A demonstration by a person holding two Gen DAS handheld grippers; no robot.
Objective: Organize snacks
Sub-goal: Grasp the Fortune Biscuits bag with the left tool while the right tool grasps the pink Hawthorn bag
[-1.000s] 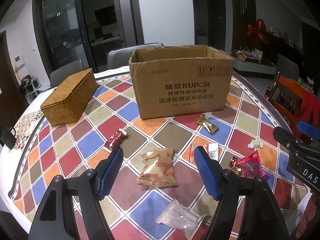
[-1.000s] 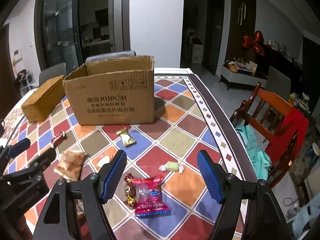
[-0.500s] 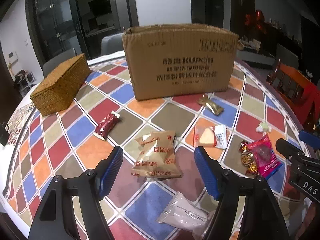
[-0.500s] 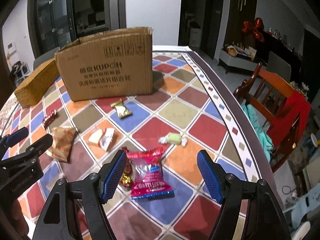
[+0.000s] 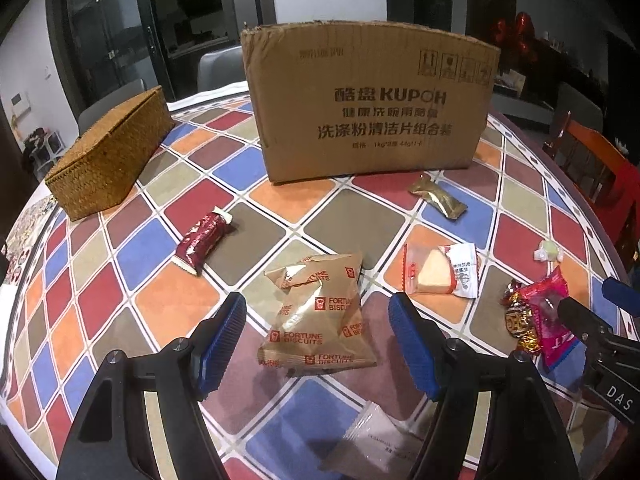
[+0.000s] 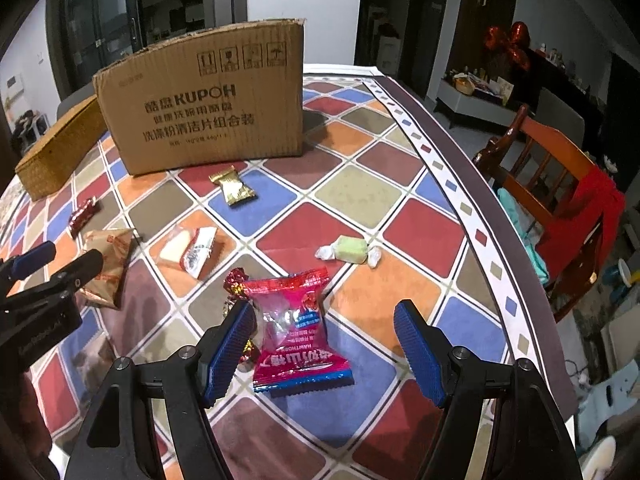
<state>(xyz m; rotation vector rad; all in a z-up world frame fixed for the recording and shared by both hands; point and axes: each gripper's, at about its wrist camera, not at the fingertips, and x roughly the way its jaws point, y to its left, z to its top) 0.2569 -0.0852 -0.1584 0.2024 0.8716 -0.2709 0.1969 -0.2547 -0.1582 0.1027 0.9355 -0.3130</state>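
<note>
Snacks lie scattered on a checkered table in front of a cardboard box (image 5: 368, 104). My left gripper (image 5: 318, 320) is open and empty, low over a tan Fortune Biscuits bag (image 5: 320, 316) that sits between its jaws. My right gripper (image 6: 324, 332) is open and empty, low over a pink hawthorn packet (image 6: 296, 328) with a foil candy (image 6: 236, 282) beside it. Other snacks: a dark red bar (image 5: 202, 238), a gold packet (image 5: 438, 198), a cake slice packet (image 5: 440, 272), a green wrapped candy (image 6: 348, 250) and a white sachet (image 5: 380, 440).
A woven wicker box (image 5: 112, 156) stands at the left back of the table. The table's right edge (image 6: 480, 208) runs close to a wooden chair (image 6: 560, 172) draped with red cloth. The cardboard box also shows in the right wrist view (image 6: 208, 100).
Both grippers have moved down and forward toward the table. The biscuit bag and the pink packet now sit between the open jaws. No snack has moved.
</note>
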